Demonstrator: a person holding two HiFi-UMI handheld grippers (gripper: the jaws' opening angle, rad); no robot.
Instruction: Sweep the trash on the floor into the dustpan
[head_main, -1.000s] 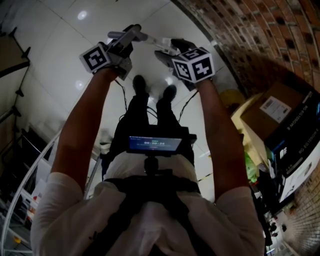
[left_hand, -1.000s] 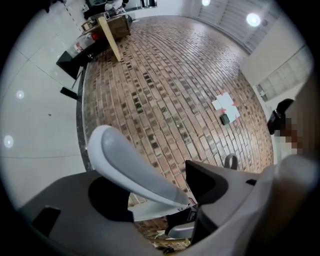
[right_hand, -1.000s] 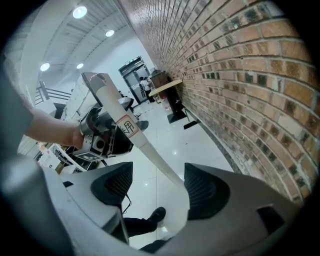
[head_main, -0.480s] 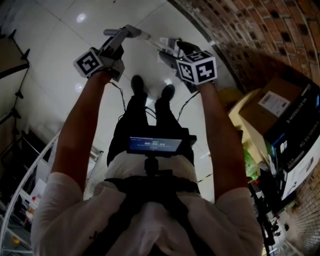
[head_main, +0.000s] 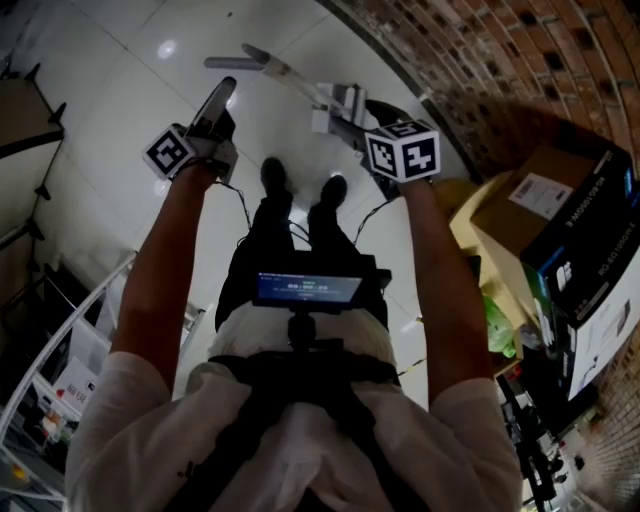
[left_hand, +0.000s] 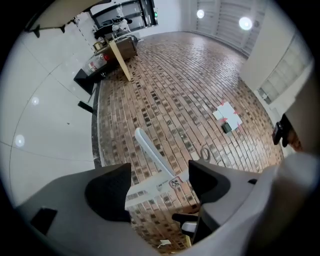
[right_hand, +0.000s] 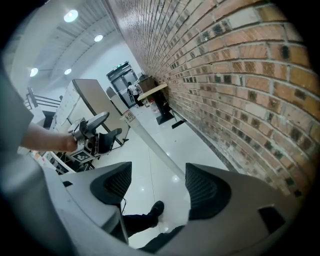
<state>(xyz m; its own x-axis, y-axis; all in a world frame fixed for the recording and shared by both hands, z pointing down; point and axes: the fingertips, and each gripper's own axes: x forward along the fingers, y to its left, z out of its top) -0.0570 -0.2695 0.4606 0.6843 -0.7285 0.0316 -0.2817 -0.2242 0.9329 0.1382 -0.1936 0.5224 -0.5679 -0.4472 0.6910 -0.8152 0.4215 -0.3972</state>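
Brick wall (head_main: 500, 50) bounds right; boxes (head_main: 545, 205) beside; tile floor (head_main: 110, 110) open left.

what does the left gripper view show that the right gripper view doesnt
Only the left gripper view: a white paper patch stuck on the bricks, with a small dark item just below it.

Only the right gripper view: the left gripper with its marker cube and tongs apart, and the person's shoe on the floor.

Both: the brick wall, the glossy white floor, and the long white handle running past the viewing gripper's own tongs.
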